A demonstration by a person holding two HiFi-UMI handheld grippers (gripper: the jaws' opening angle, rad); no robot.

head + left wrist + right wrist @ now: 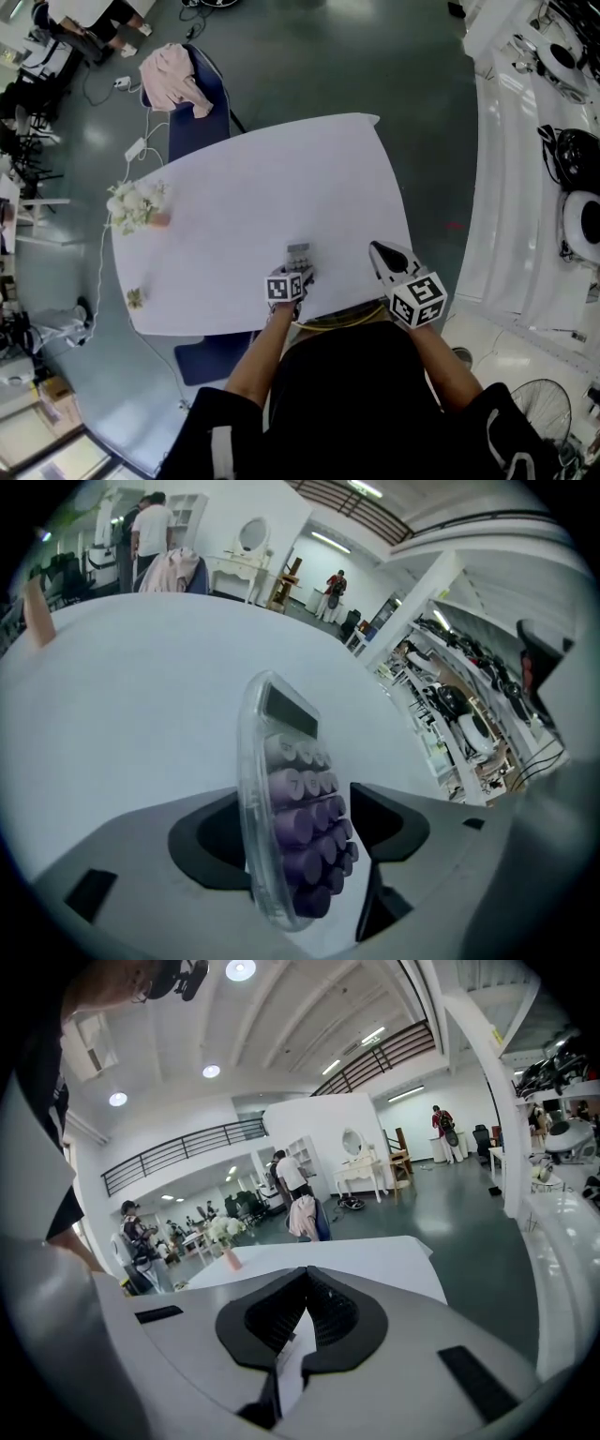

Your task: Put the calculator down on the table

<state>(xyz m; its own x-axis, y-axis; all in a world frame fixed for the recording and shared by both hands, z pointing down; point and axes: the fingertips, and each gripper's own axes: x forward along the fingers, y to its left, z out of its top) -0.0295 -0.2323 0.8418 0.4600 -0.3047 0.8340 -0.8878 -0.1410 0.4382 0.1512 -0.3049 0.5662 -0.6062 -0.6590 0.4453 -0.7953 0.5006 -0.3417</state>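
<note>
**Pose of both arms.** My grey left gripper with black pads (298, 825) tilts steeply downward. Its jaws stand wide apart, and the clear-cased calculator with purple keys (289, 803) stands on edge between them, with the right-hand pad clear of its keys. My grey right gripper (305, 1274) points only a little below level, jaws closed tip to tip on nothing. My bare left forearm (258, 361) and right forearm (446, 361) reach forward side by side from black sleeves.
</note>
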